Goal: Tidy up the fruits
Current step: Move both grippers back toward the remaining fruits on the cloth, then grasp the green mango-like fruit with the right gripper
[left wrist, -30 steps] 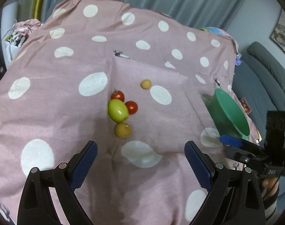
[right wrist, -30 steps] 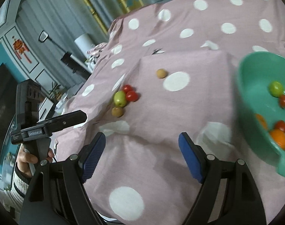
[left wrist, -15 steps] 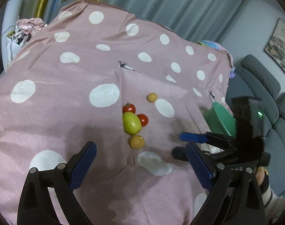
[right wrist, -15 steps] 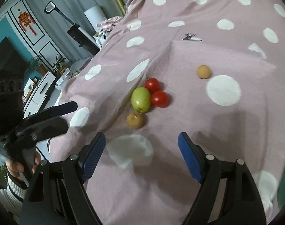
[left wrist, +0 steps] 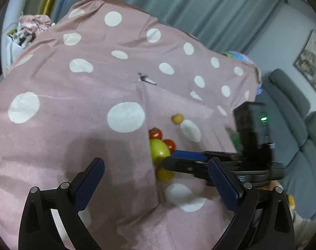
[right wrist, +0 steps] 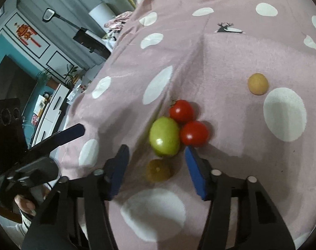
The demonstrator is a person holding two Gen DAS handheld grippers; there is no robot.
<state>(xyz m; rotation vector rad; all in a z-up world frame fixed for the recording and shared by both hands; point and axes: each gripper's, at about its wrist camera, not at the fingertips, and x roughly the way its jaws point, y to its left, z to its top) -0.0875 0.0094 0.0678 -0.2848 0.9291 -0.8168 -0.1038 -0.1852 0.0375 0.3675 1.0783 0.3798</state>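
The right gripper [right wrist: 157, 162], jaws just narrowing but untouching, straddled the brownish-yellow fruit [right wrist: 158, 170] near the green fruit [right wrist: 164, 139]. The left gripper [left wrist: 156, 182] stood wide apart, empty.

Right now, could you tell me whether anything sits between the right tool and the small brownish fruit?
Nothing visible does: the brownish fruit lies untouched between the right tool fingers, whose jaws have just been closing; the green fruit sits just beyond.

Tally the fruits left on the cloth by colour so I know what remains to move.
Red tomatoes: 2
Green fruit: 1
Yellow-brown fruits: 2
Total: 5
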